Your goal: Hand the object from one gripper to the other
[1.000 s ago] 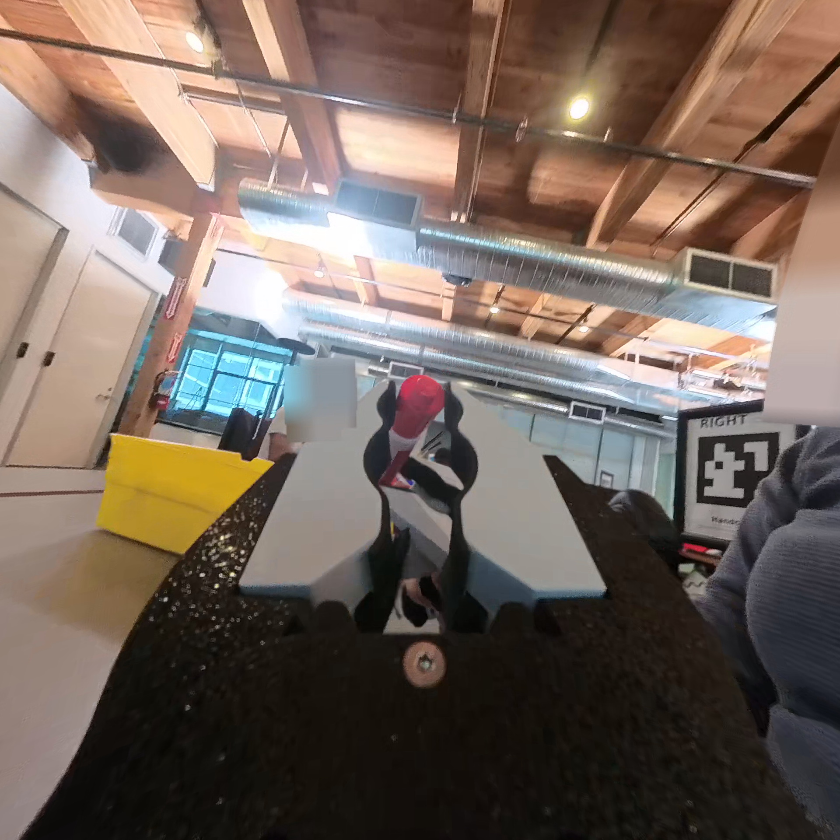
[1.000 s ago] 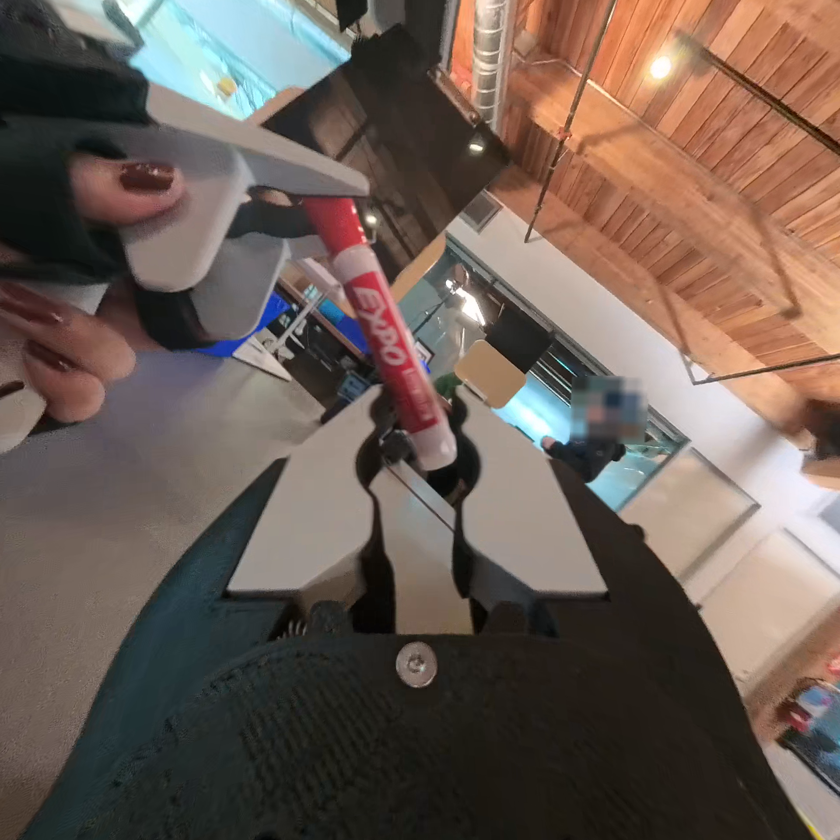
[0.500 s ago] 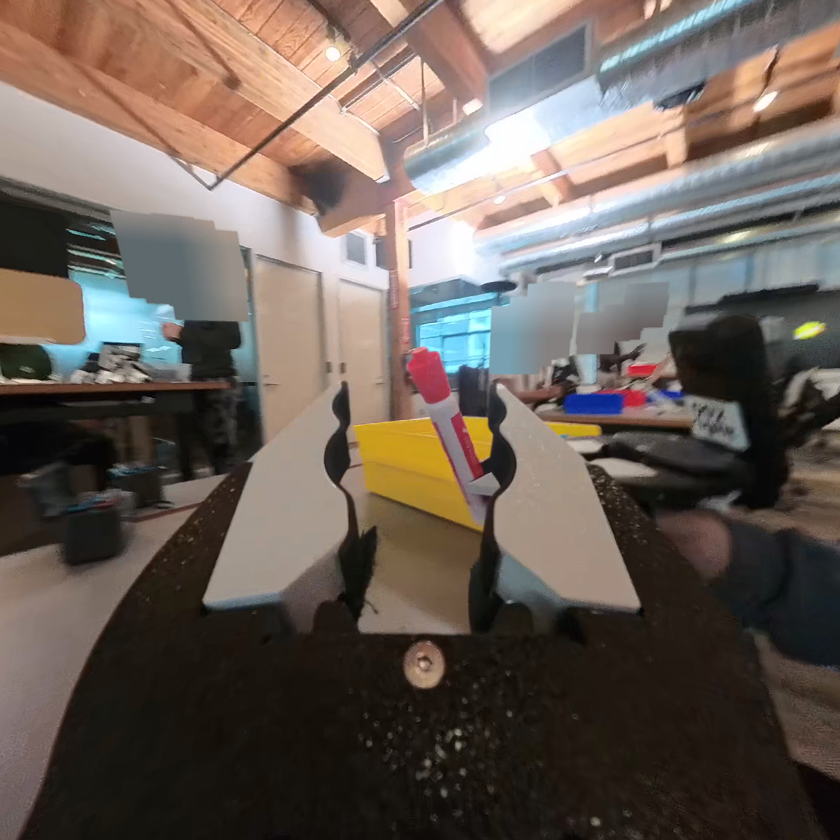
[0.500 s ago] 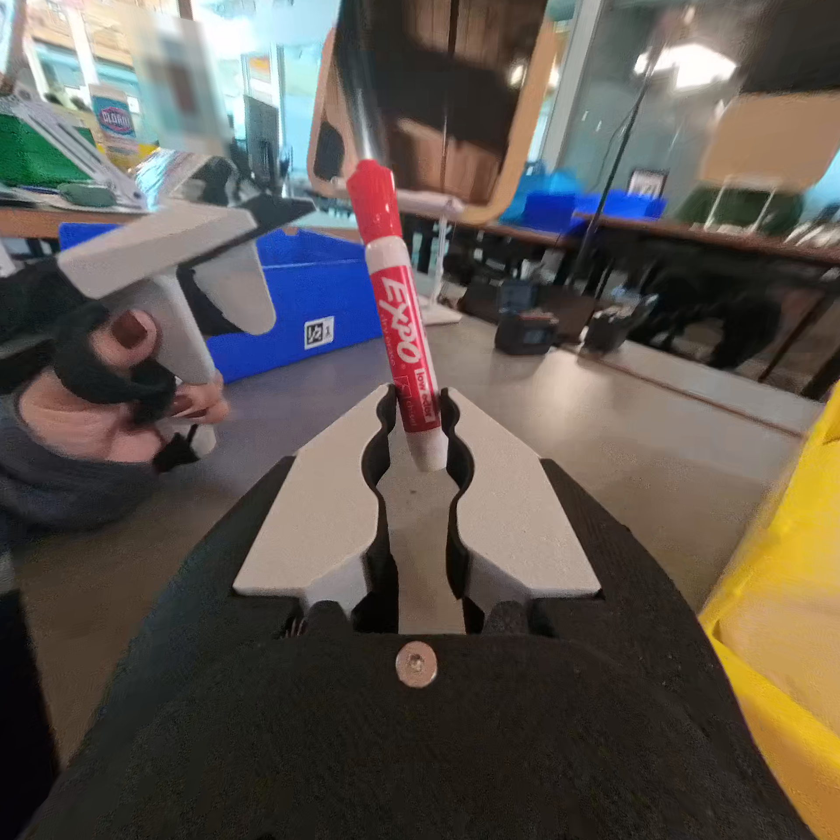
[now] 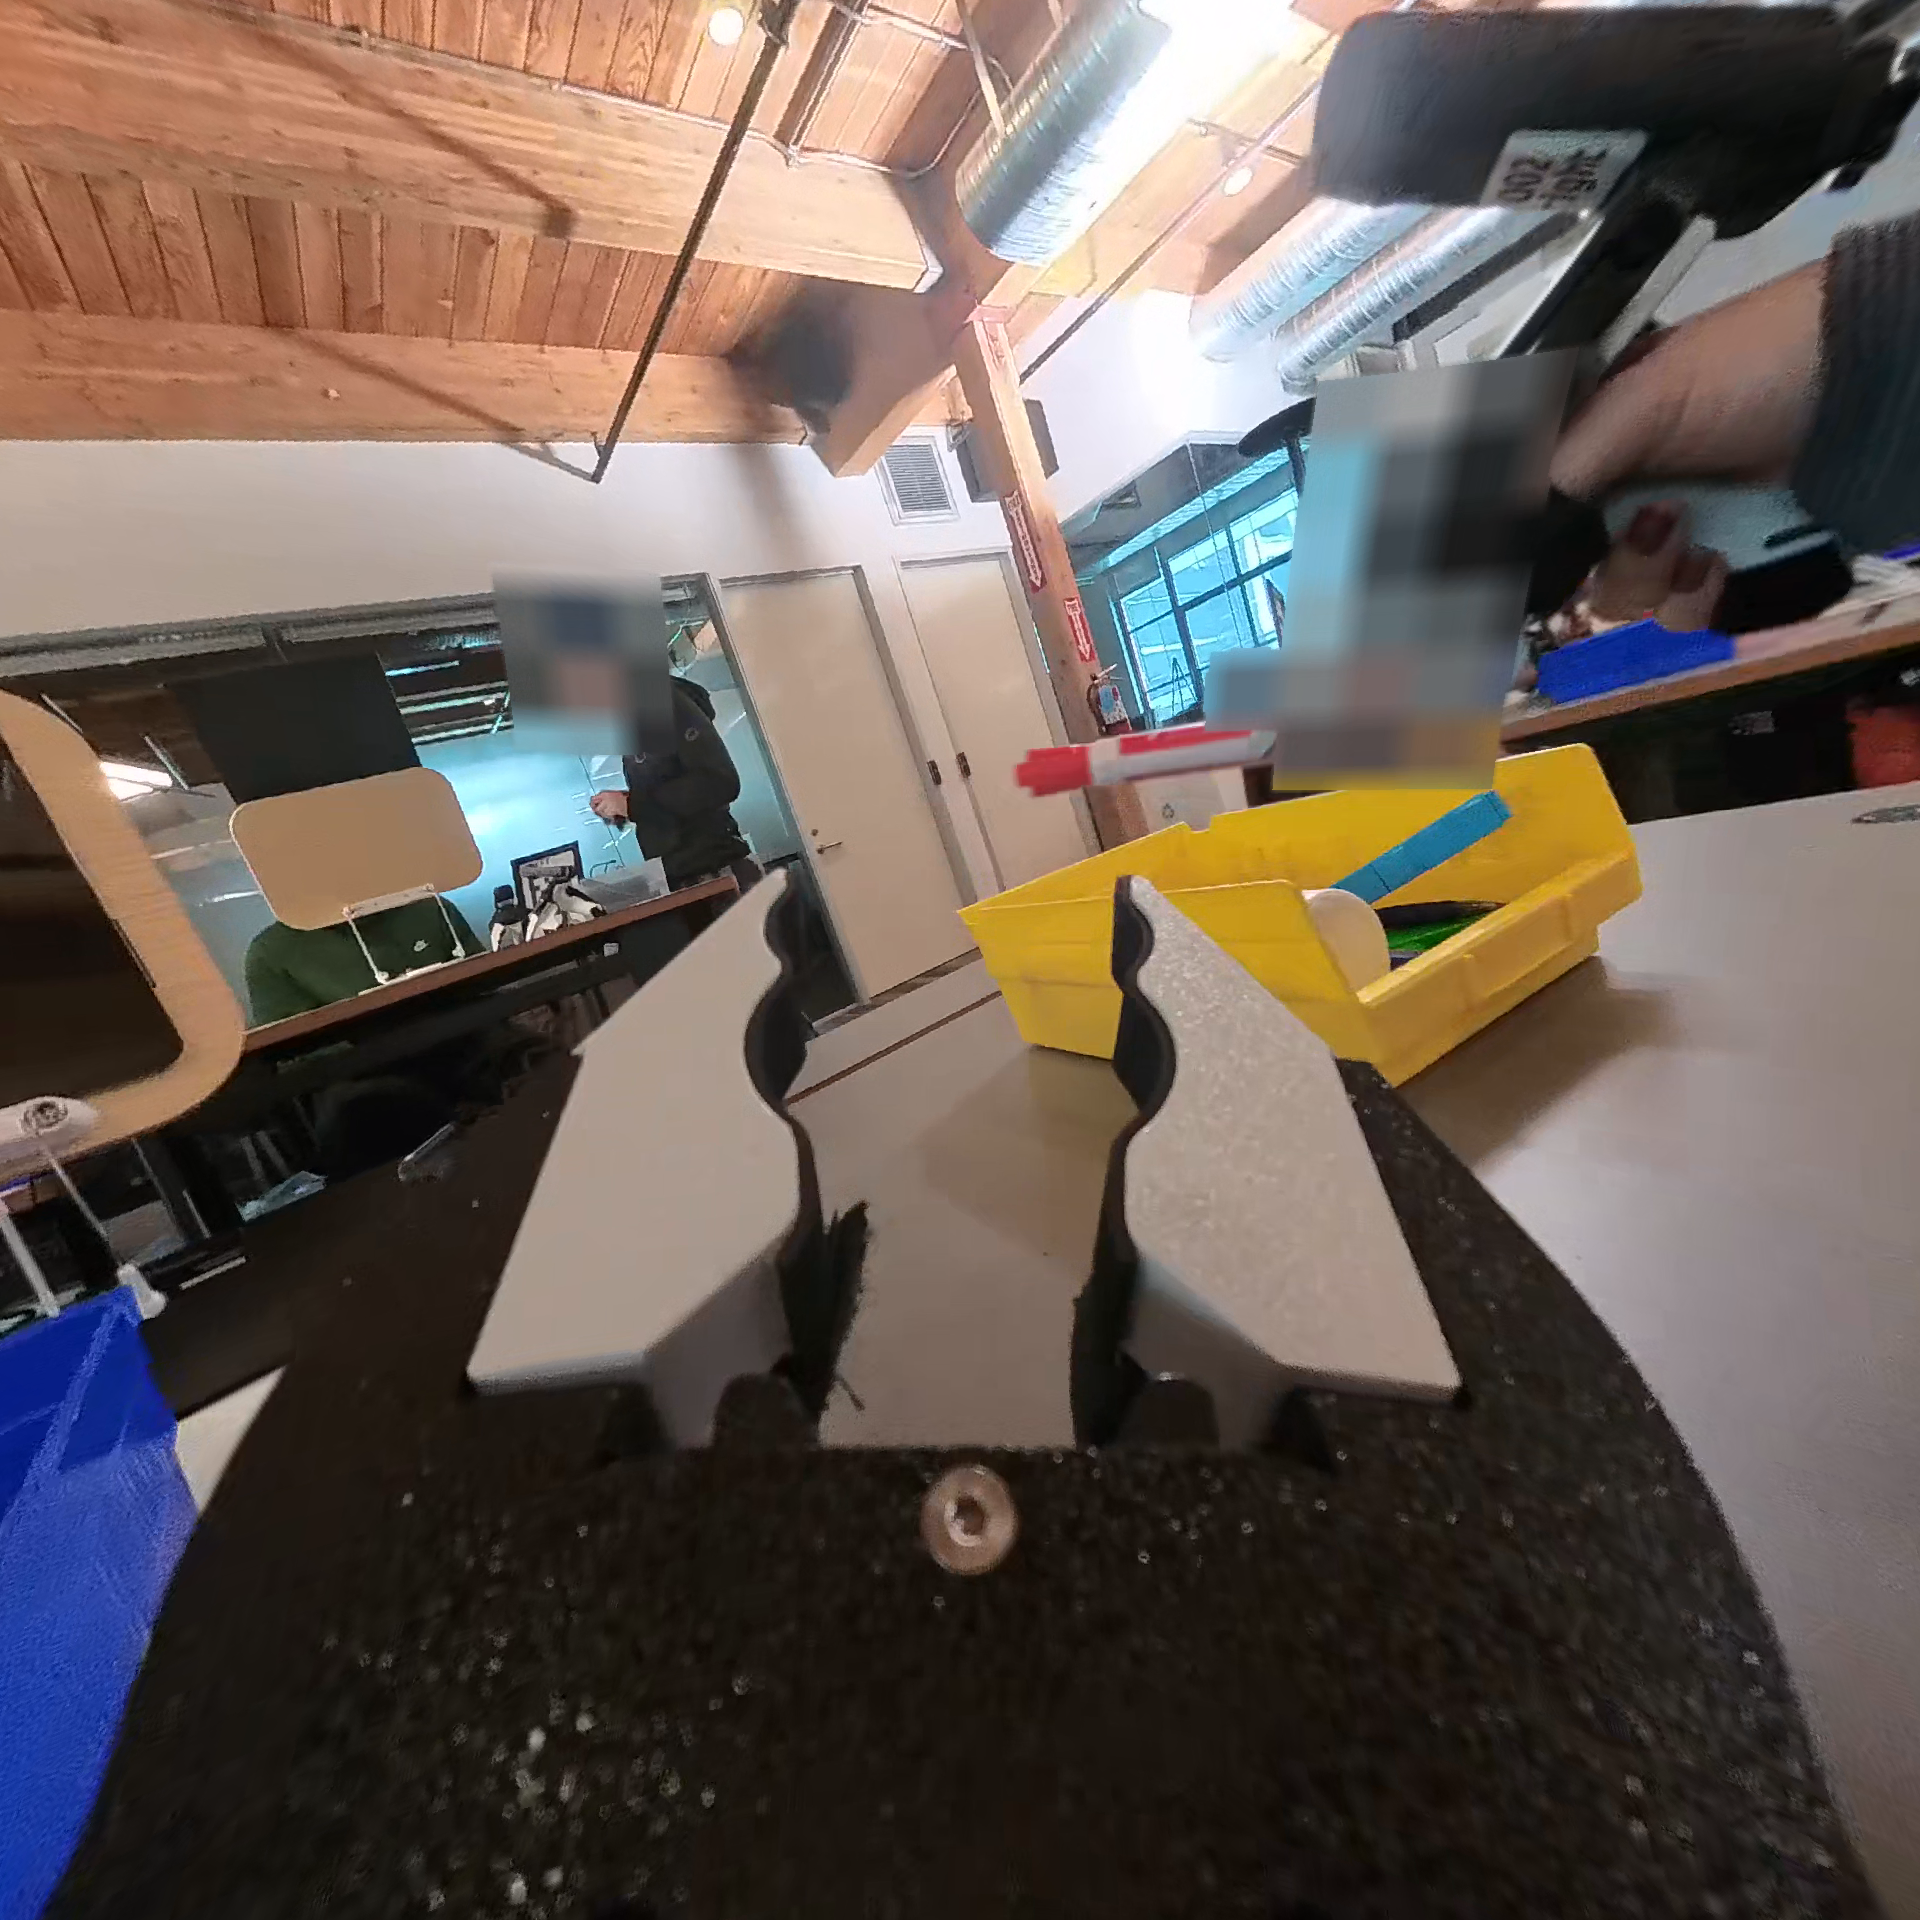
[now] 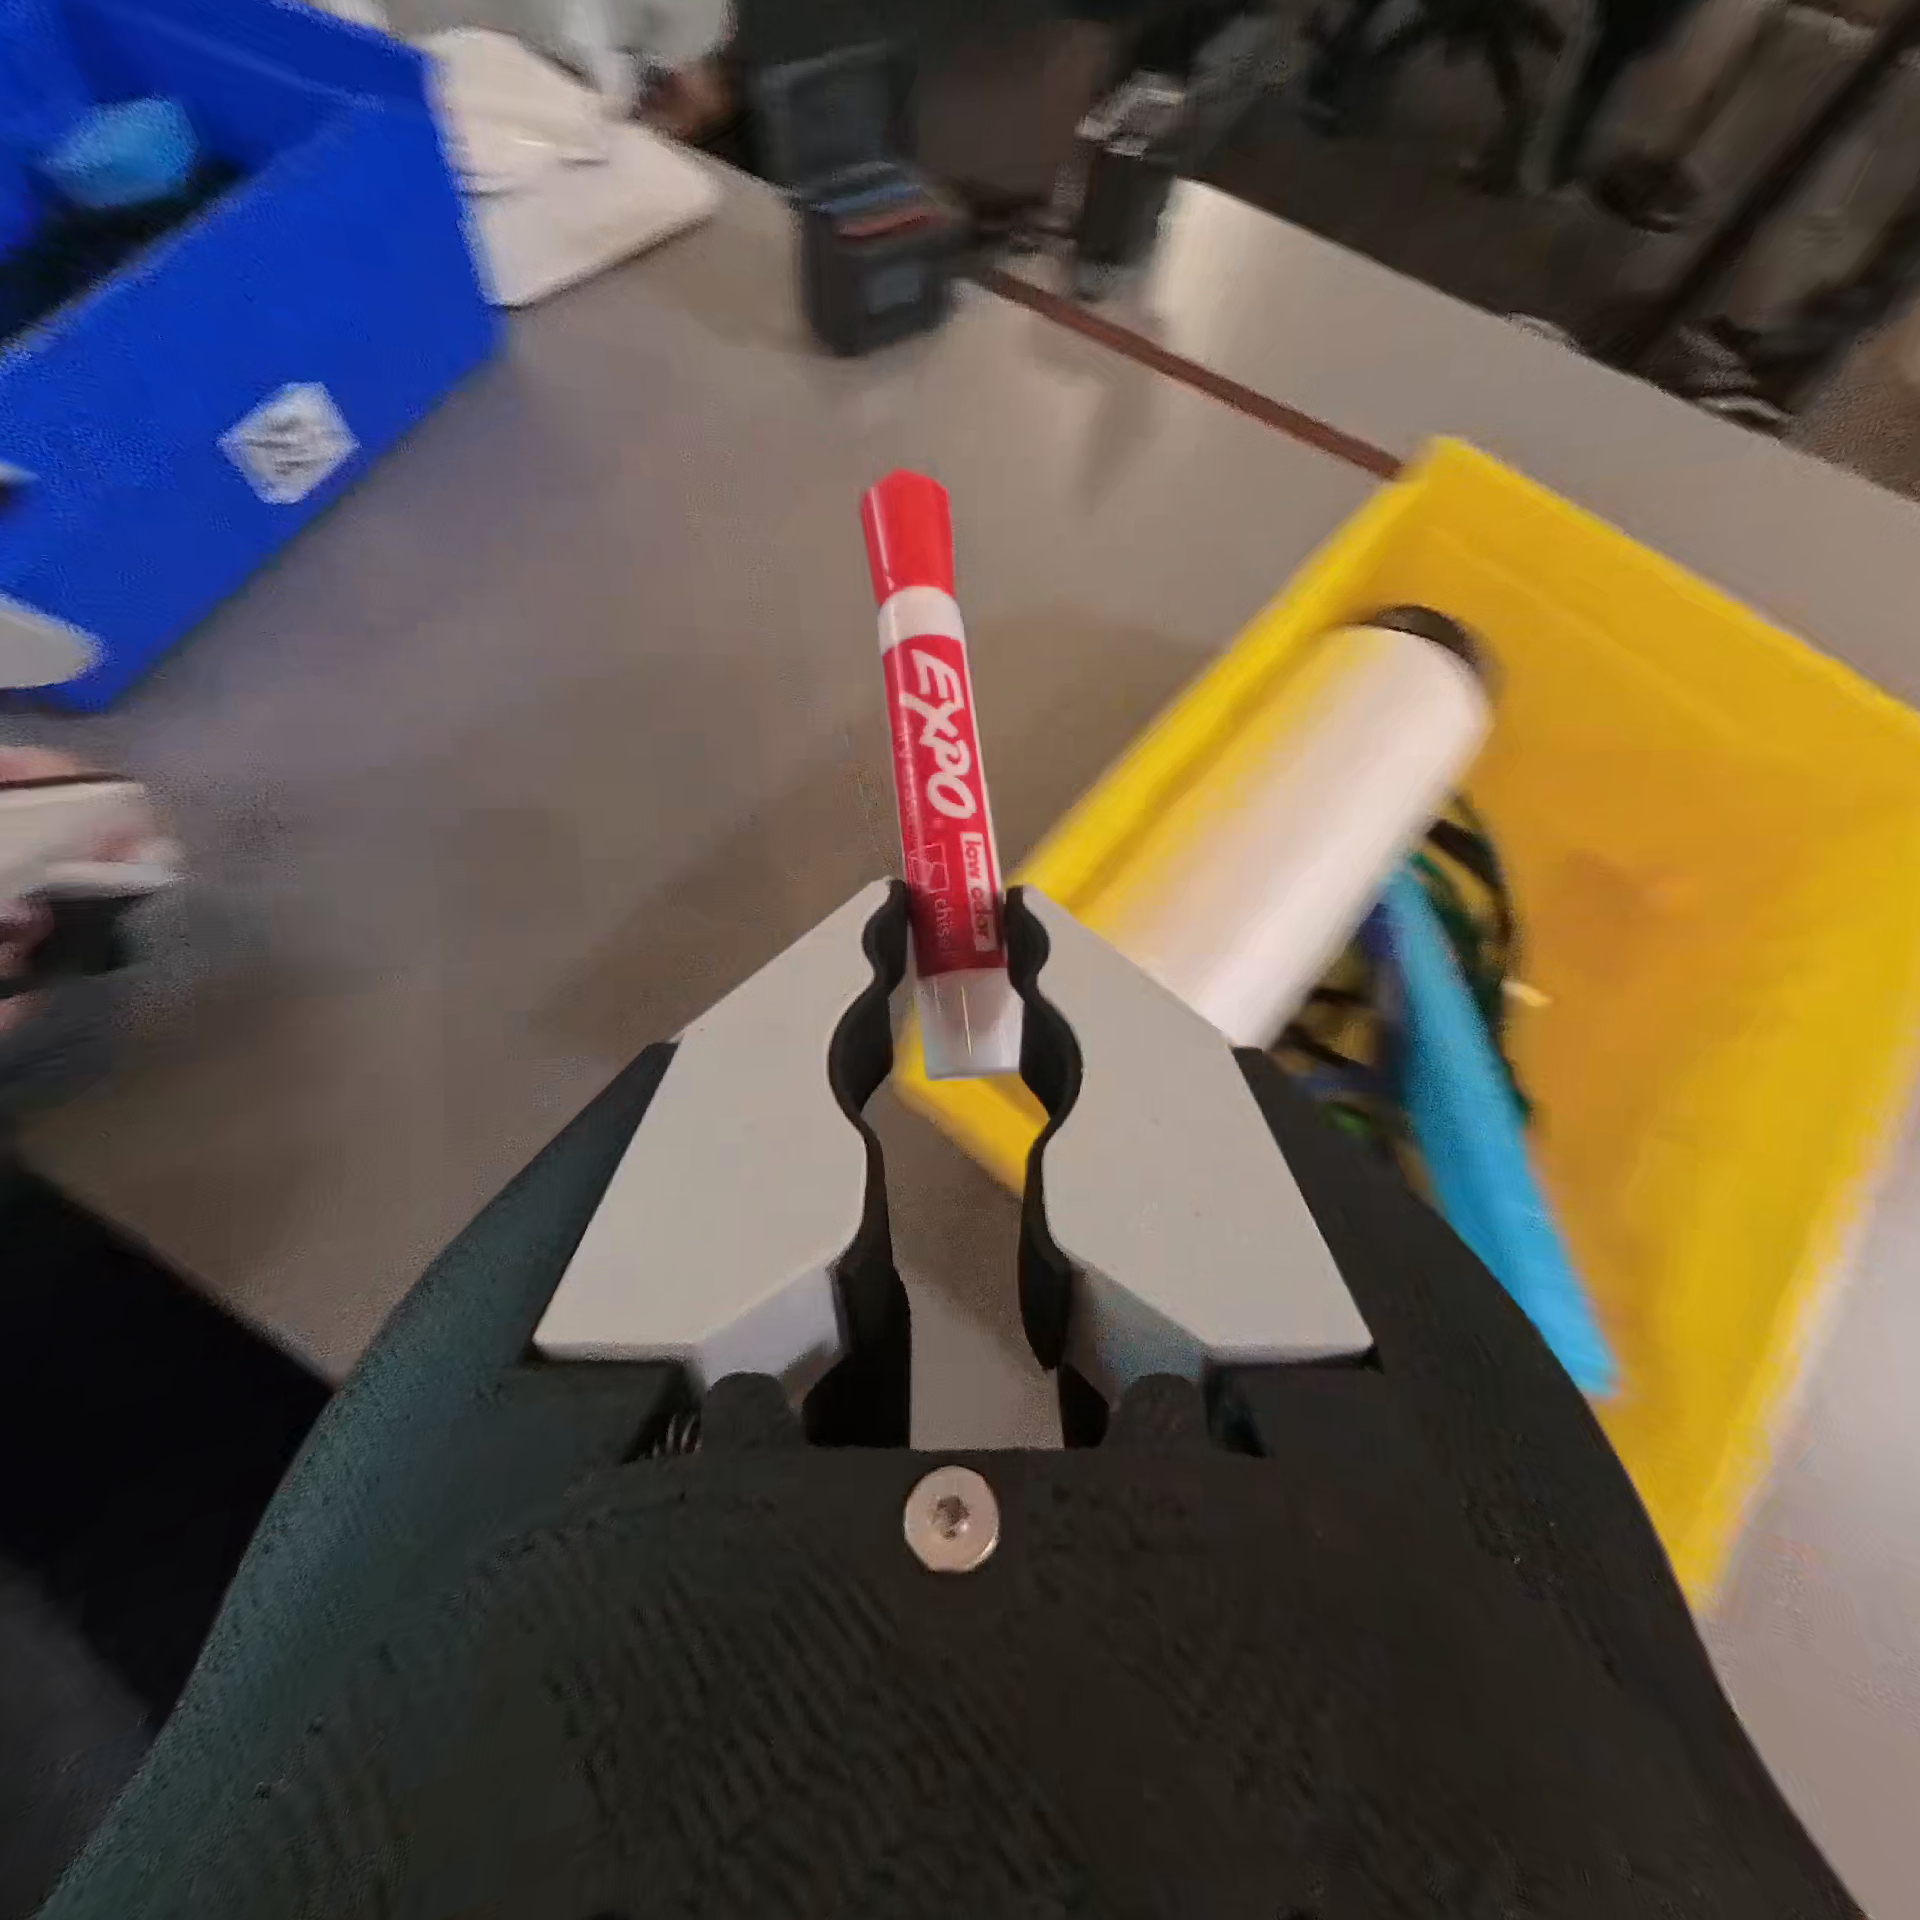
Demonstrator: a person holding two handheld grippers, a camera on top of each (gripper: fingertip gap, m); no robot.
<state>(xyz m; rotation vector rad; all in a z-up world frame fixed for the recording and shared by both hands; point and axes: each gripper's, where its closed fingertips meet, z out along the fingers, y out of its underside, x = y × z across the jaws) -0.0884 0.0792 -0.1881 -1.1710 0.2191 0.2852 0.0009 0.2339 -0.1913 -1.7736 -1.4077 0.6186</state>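
Note:
A red and white marker with a red cap stands up between the tips of my right gripper, which is shut on its lower end. In the left wrist view the same marker pokes out level to the left, above the yellow bin; a mosaic patch hides the jaws that hold it. My left gripper is open and empty, low over the grey table, pointing towards the bin. A hand holding the right gripper's body shows at the upper right.
The yellow bin holds a white cylinder, a light blue strip and dark cords. A blue bin stands at the far left and also shows in the left wrist view. People are at desks behind. The gap from one gripper's tips to the other's is roughly 20 centimetres.
The marker has passed from my left gripper to my right one. My left gripper has opened and drawn away. My right gripper has swung down over the table beside the yellow bin.

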